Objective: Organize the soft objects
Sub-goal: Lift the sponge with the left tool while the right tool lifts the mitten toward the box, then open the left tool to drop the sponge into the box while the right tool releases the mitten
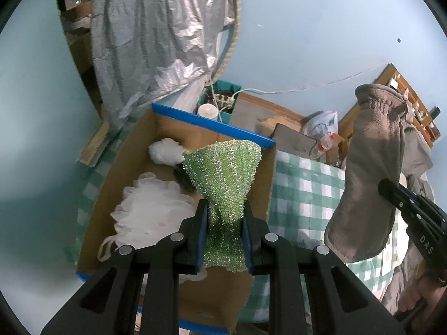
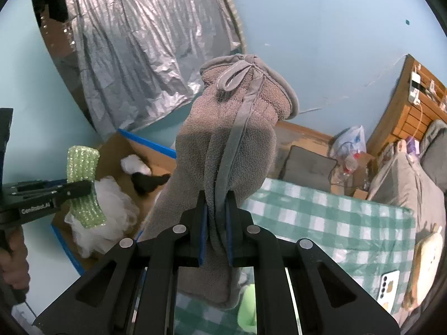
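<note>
My left gripper [image 1: 225,208] is shut on a sparkly green scrub cloth [image 1: 223,167] and holds it above an open cardboard box [image 1: 127,150] with blue-taped edges. Inside the box lie a white mesh bath pouf [image 1: 152,212], a white fluffy ball [image 1: 166,150] and a dark item, mostly hidden. My right gripper [image 2: 216,201] is shut on a grey fleece bath mitt [image 2: 223,139] with a ribbon loop, held up over the checked cloth. The mitt [image 1: 366,173] also shows at the right of the left wrist view, and the green cloth [image 2: 83,184] at the left of the right wrist view.
A green-and-white checked tablecloth [image 2: 321,217] covers the surface right of the box. A phone [image 2: 388,284] and a beige item lie at its right edge. A pale green object [image 2: 248,304] sits below the mitt. A silver curtain [image 1: 156,42] hangs behind; bags and shelves stand at back right.
</note>
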